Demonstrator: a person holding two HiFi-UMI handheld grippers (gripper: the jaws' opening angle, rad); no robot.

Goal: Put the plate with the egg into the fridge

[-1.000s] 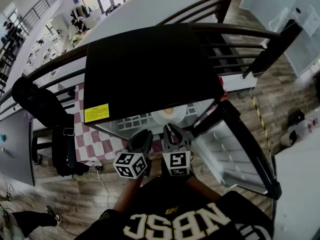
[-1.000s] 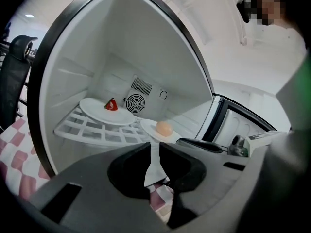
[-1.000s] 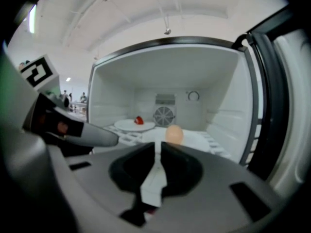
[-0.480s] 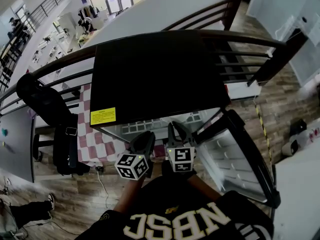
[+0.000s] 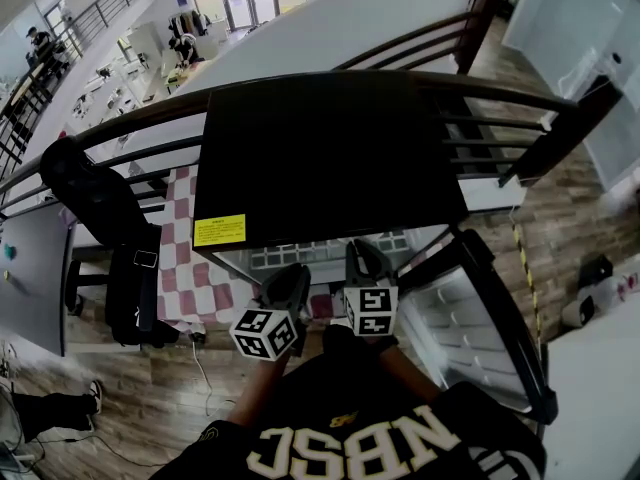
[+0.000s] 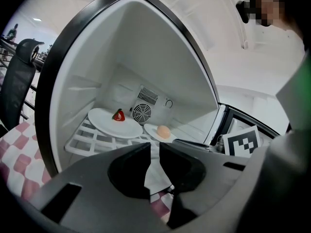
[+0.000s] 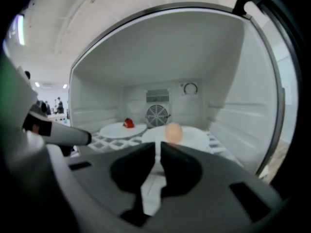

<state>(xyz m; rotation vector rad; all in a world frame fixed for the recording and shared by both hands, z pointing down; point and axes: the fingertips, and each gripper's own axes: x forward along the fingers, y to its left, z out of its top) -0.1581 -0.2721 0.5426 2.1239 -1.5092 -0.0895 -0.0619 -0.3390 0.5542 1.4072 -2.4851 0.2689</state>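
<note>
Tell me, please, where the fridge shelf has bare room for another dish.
Bare wire shelf shows front-left, before the strawberry plate, and between the egg plate and the right wall. The middle is crowded: the plates sit nearly edge to edge.

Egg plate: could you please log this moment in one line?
egg plate: on fridge rack; left hand-held gripper: empty; right hand-held gripper: empty

A white plate (image 6: 103,123) bears what may be a strawberry (image 6: 118,115); checkered cloth (image 5: 185,268) beside a black chair (image 5: 90,198).
</note>
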